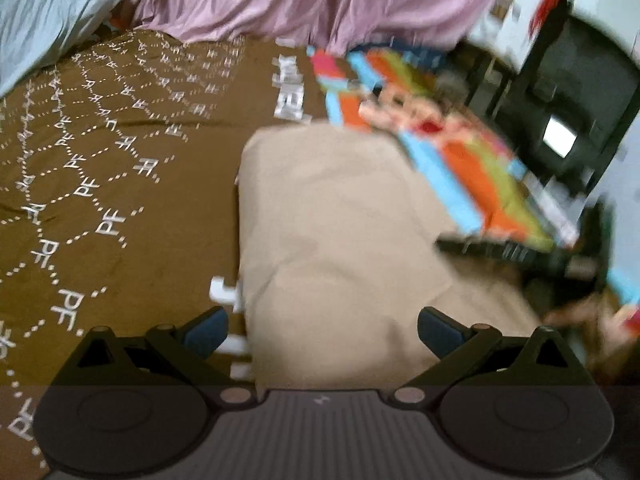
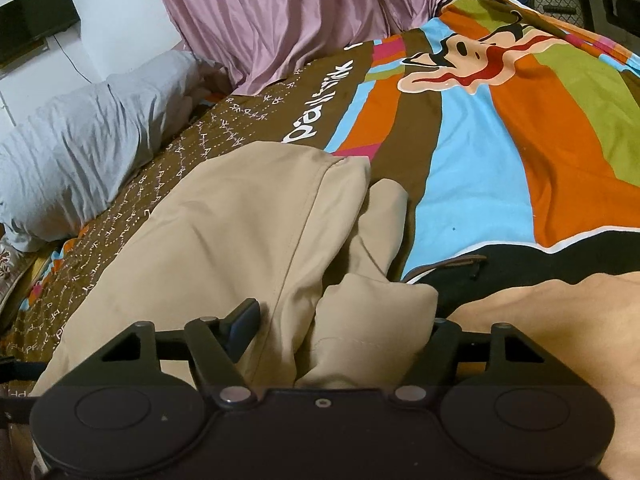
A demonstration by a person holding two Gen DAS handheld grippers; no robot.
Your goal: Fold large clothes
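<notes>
While lying partly folded on the bedspread (image 2: 472,184): beige garment (image 2: 248,216), doubled into a rough block, loose flaps bunching at its near right edge, tidying and final folds seemingly remaining. Left gripper (image 1: 322,334): hovering released, fingers clear of cloth, garment spreading toward 12 o'clock. Right gripper (image 2: 340,332): straddling a raised fold at 12 o'clock, left pad not pressing, right pad hidden; grip undeterminable.

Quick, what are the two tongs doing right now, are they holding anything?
Left tongs: open over the tan trousers, holding nothing.
Right tongs: partly open, a fold of the trousers between them; whether they grip it cannot be told.
</notes>
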